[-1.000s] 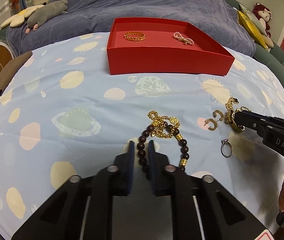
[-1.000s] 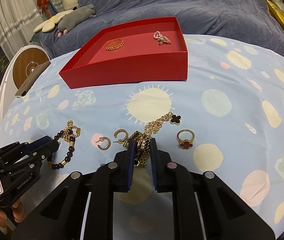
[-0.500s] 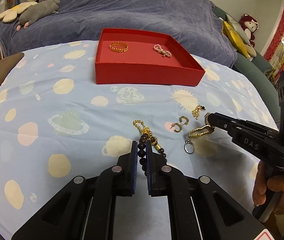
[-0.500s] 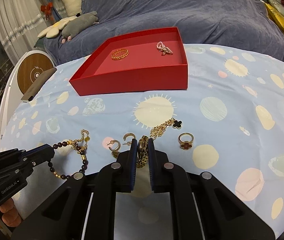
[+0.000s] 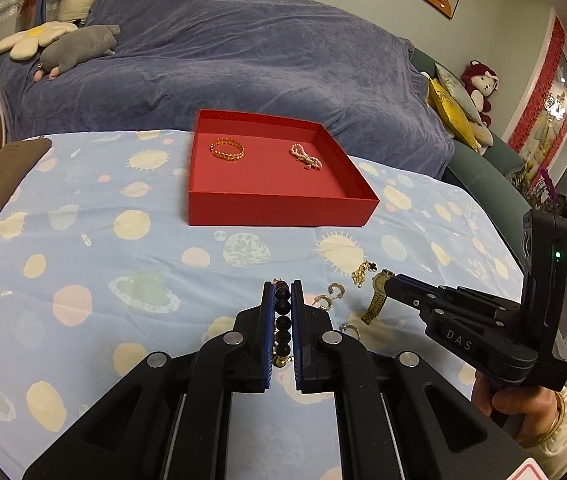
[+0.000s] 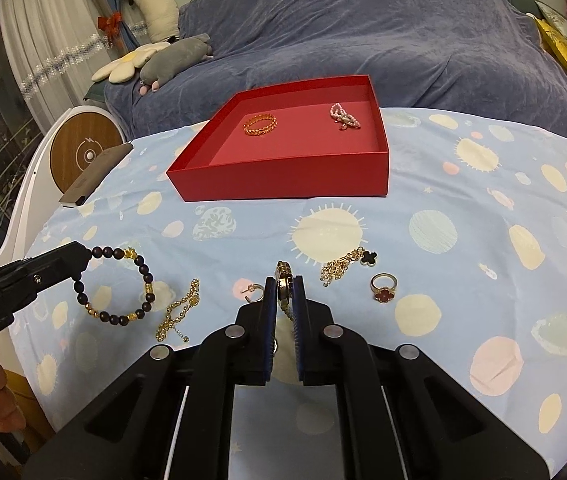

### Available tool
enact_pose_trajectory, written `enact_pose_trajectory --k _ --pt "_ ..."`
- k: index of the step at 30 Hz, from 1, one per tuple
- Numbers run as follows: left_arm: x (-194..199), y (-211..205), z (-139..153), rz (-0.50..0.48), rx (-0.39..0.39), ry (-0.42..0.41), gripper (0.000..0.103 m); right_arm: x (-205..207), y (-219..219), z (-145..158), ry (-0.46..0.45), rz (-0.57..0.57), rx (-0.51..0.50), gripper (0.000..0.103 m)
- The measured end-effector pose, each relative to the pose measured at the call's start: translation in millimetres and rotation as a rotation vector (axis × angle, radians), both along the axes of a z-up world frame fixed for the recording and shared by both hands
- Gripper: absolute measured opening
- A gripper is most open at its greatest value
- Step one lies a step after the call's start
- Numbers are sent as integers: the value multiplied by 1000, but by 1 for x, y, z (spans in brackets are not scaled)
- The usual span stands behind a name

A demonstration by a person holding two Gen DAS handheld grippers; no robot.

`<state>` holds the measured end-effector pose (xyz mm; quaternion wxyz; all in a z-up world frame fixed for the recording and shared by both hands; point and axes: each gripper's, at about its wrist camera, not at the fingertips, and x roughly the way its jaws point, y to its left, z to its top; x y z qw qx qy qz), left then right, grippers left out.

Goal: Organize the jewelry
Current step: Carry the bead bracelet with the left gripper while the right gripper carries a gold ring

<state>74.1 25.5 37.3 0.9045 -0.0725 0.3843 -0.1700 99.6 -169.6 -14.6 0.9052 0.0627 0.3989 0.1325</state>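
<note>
left gripper (image 6: 83, 258): my jaws are clamped on the dark bead bracelet (image 6: 113, 286); the loop hangs off the tips, lifted above the cloth, a shadow under it.
same grip, left wrist view: left gripper tips (image 5: 282, 292), beads in a row between the blue pads (image 5: 269, 320).
loose gold chain (image 6: 177, 312): lies flat on the worktop (image 6: 463, 208), just right of the bracelet.
hoop earring (image 6: 253, 293): on the cloth, just left of my right jaws; in the left view two hoops (image 5: 329, 296) sit side by side.
right gripper (image 6: 283, 280): jaws narrow, gripping the gold watch (image 6: 283, 276); its face sticks up past the tips and the band drops between the pads.
watch from left view (image 5: 377, 296): hangs from the right gripper (image 5: 389, 280), band trailing down toward the cloth.
clover chain (image 6: 345, 266): heaped right of the watch, black clover charm at its far end.
red-stone ring (image 6: 383, 288): flat on the cloth, just right of the clover chain.
red tray (image 6: 283, 178): far middle of the worktop, holds a gold bangle (image 6: 259, 125) on the left and a pearl strand (image 6: 343, 117) on the right, well apart.
</note>
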Motion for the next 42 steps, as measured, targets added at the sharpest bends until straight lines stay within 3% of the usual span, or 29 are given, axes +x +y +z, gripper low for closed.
enact_pose_trajectory --k 23,33,42 --pt "47 -10 38 51 9 -62 5 13 -5 55 -102 18 47 7" --pt "129 -26 64 47 12 -77 5 94 -13 82 -103 2 71 7" --pt "200 -40 36 57 -18 -27 5 169 -17 48 -3 -18 144 7"
